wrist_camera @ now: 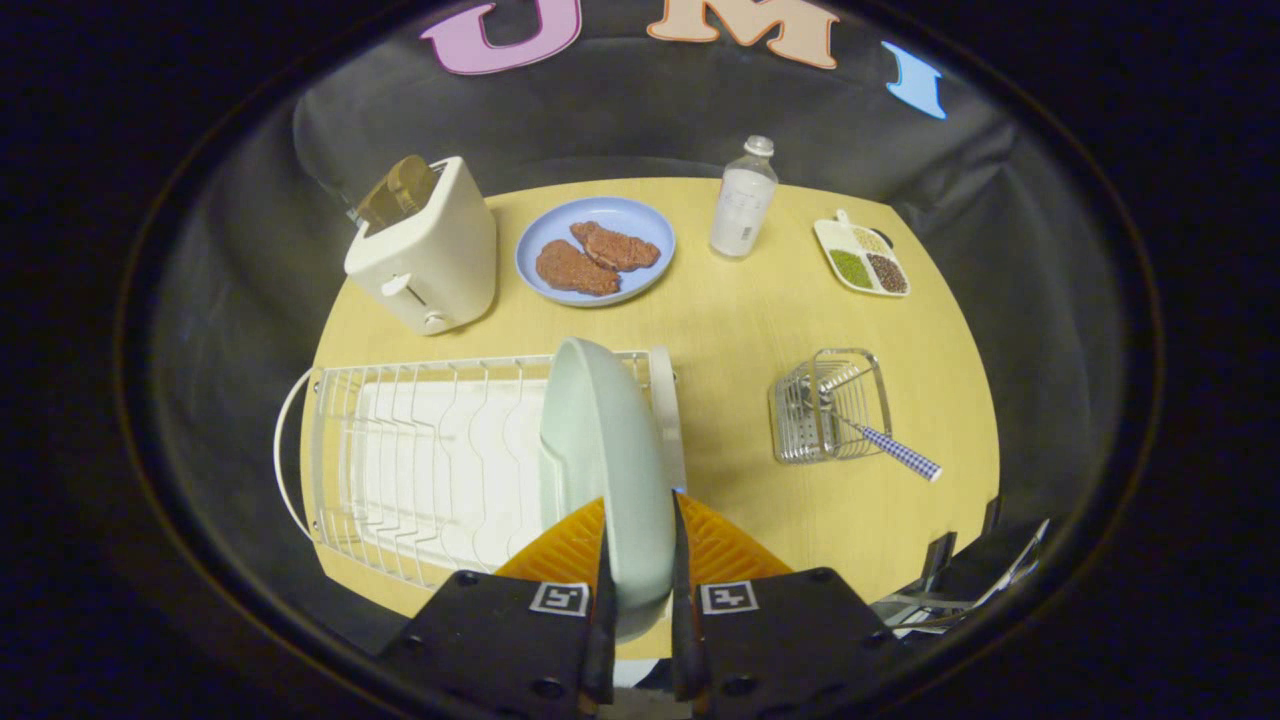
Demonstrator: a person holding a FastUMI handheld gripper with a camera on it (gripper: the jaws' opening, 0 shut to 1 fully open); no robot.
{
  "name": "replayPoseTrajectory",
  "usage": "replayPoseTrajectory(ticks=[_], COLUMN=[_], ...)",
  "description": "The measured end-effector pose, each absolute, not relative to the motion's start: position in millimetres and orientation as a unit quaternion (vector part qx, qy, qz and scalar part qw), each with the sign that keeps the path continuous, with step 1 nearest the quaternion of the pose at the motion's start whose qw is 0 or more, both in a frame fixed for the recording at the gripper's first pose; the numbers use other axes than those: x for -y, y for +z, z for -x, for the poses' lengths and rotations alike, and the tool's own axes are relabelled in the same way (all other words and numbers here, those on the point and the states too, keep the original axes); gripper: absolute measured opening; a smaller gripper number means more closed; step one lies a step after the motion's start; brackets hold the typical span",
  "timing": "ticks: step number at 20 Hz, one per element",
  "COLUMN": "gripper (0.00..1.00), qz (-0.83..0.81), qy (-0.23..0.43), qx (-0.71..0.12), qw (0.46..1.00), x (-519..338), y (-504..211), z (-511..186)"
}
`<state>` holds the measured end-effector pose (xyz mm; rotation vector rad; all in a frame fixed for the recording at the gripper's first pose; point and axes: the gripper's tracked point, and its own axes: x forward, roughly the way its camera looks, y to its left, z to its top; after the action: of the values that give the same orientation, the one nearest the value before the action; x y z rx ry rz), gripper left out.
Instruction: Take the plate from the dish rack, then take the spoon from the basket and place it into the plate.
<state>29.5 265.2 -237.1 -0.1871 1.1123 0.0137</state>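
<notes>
Gripper view: the claw (pixel 640 560) is clenched on the pale green round ceramic plate (pixel 605 450), held on edge between both fingers at the end of the white wire dish rack (pixel 420 450). Step one is in hand. Ahead to the right, the checked-handled spoon (pixel 890 445) waits in the steel wire basket (pixel 825 405); next, the plate needs setting flat on the round wooden table (pixel 760 320).

Tool (pixel 640 590) closed on pale plate (pixel 605 470), upright at right end of dish rack (pixel 430 460). Bare worktop (pixel 730 400) between rack and wire basket (pixel 830 405), running ahead to blue plate (pixel 595 250) and bottle (pixel 743 205). Spoon (pixel 885 440) handle juts from basket toward worktop's near edge; toaster (pixel 425 250) stands beyond rack.
</notes>
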Motion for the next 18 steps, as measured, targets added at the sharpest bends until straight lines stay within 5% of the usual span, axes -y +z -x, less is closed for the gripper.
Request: replayPoseTrajectory(ticks=[18], gripper=[0.22], qz=[0.148], qy=[-0.019], qx=[-0.529], qw=[0.835], x=[-276.9], y=[-201.7], z=[-40.6])
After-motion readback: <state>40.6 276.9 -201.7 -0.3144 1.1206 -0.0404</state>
